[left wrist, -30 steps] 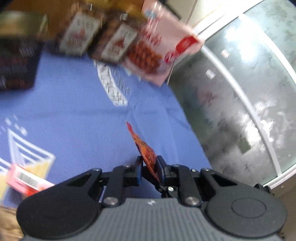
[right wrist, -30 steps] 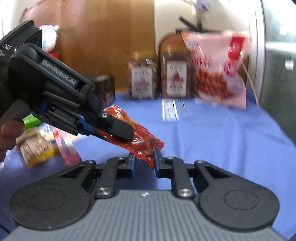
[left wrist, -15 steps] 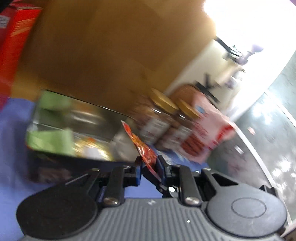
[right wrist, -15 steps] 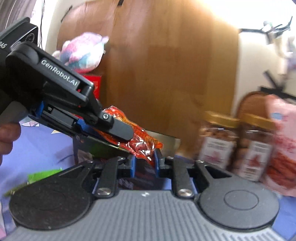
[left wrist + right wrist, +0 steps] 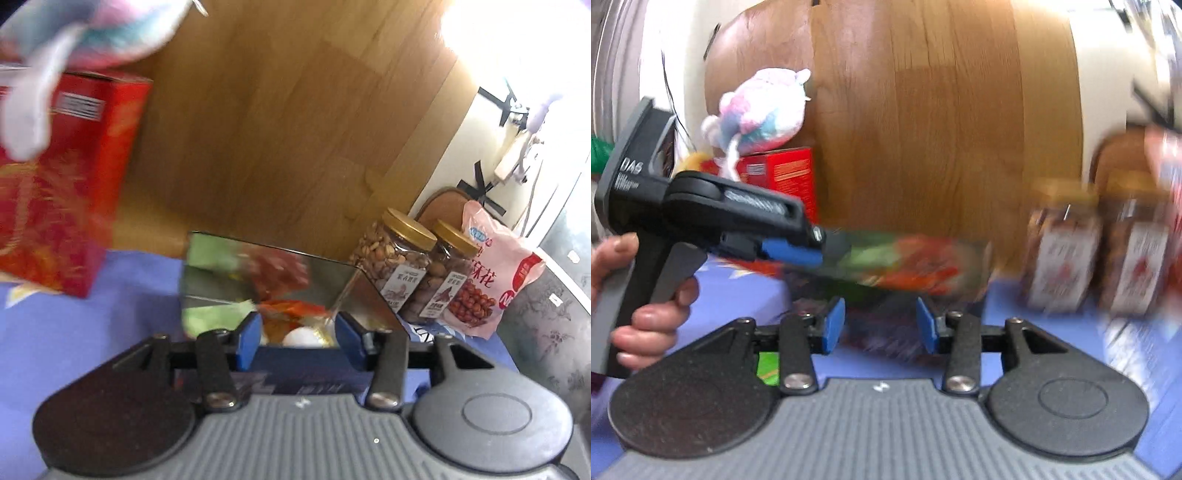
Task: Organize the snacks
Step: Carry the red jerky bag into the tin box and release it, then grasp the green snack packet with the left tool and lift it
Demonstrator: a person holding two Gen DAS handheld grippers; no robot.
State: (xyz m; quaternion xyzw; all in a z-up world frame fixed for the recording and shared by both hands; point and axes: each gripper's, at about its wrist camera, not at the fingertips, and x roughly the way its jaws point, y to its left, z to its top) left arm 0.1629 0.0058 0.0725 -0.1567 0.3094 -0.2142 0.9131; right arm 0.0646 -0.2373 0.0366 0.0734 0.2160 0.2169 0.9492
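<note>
A red snack packet (image 5: 284, 275) shows blurred inside the open metal tin (image 5: 373, 295), free of both grippers. In the left wrist view my left gripper (image 5: 300, 343) hovers at the tin's near edge, its jaws opening with nothing pressed between the blue pads. My right gripper (image 5: 879, 326) sits just before the same tin, jaws opening too, and the gap between its pads holds nothing. Seen from the right wrist, the left gripper (image 5: 812, 254) reaches in from the left over the blurred red packet (image 5: 923, 269). Green packets (image 5: 214, 254) also lie in the tin.
Two gold-lidded nut jars (image 5: 397, 262) and a pink snack bag (image 5: 495, 273) stand right of the tin. A red box (image 5: 55, 184) with a plush toy (image 5: 761, 110) on top stands left. A wooden board rises behind; a blue cloth (image 5: 74, 332) covers the table.
Both grippers carried the red packet from over the cloth up to the tin, then opened. The packet has left both sets of pads and dropped into the tin.
</note>
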